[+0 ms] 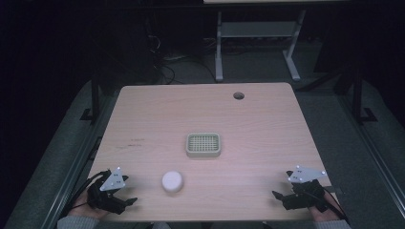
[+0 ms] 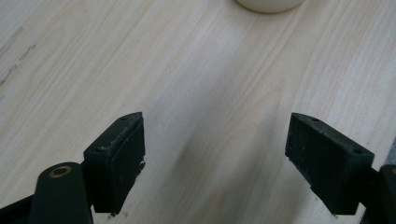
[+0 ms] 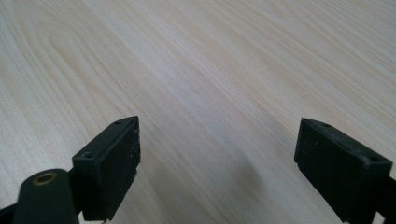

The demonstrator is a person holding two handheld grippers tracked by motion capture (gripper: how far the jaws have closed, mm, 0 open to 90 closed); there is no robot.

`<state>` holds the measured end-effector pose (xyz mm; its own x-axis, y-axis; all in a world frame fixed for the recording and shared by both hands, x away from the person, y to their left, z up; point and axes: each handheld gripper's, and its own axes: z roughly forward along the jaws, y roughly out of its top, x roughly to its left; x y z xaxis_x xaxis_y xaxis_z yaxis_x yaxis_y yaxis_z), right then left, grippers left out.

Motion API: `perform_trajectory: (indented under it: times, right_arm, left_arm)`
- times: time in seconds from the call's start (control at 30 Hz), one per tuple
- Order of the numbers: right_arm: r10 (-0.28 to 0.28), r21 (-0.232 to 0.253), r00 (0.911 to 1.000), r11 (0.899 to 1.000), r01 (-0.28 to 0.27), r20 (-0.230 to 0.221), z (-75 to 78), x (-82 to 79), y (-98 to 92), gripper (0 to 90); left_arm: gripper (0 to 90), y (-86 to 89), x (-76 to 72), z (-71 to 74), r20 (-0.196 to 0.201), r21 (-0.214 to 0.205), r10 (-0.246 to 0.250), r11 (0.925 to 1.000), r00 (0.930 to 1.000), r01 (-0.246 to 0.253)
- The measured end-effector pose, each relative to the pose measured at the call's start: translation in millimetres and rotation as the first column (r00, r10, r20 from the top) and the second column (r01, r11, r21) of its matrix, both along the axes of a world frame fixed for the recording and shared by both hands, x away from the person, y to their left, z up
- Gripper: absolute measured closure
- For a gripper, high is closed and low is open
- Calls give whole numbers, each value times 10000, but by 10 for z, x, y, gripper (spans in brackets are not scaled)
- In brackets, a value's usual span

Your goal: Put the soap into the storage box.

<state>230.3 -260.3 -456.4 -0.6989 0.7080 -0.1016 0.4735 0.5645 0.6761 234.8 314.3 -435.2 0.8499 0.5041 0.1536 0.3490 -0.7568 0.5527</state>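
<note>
Left gripper jaws spread, near round white puck | right gripper jaws spread, well apart from puck | pale green grid tray beyond puck

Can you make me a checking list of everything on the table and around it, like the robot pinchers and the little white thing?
Surface: light wooden table, a round hole near its far right, faint dark marks at the left.
Job's things: small round white container near the front; grid-topped tray at the middle, apart from it.
Clutter: nothing seen.
Grippers: left gripper and right gripper both open, holding nothing, over bare wood at the front corners.
Cables: black cable trailing from the left gripper; loose cables on the floor beyond the table.
Surroundings: dark room, grey floor, white desk legs behind.
</note>
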Motion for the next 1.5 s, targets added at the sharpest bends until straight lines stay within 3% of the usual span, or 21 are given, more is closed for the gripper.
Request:
perform_trajectory:
  times: [0.5,0.63,0.9,1.27,1.33,1.4,1.43,1.5]
  right_arm:
    - [-56,-37,10000,10000,57,67,20,-29,17,139]
    - [51,-184,9999,9998,-48,142,14,-15,2,139]
    - [-84,-82,9999,9999,84,77,19,-31,6,139]
    - [-137,-20,9999,9999,137,58,22,-36,11,139]
    - [94,-313,9997,9995,-88,204,21,-22,-7,139]
    - [95,-312,9997,9995,-88,215,21,-22,-1,139]
    - [-106,-51,9999,9999,106,73,20,-36,21,140]
    - [-1,-221,9999,9998,4,161,21,-33,12,139]
  left_arm:
    - [196,-76,10,51,41,103,-307,9995,9995,307]
    - [189,-122,27,73,-130,63,-401,9992,9991,402]
    - [184,-241,66,106,-174,435,-728,9963,9972,735]
    - [178,-305,80,143,-269,730,-782,9941,9966,800]
    - [178,-313,88,160,-256,788,-835,9932,9962,852]
    - [179,-324,88,174,-273,771,-869,9931,9958,888]
    - [179,-339,91,182,-346,855,-900,9920,9953,926]
    - [179,-372,102,178,-511,966,-962,9902,9941,1008]
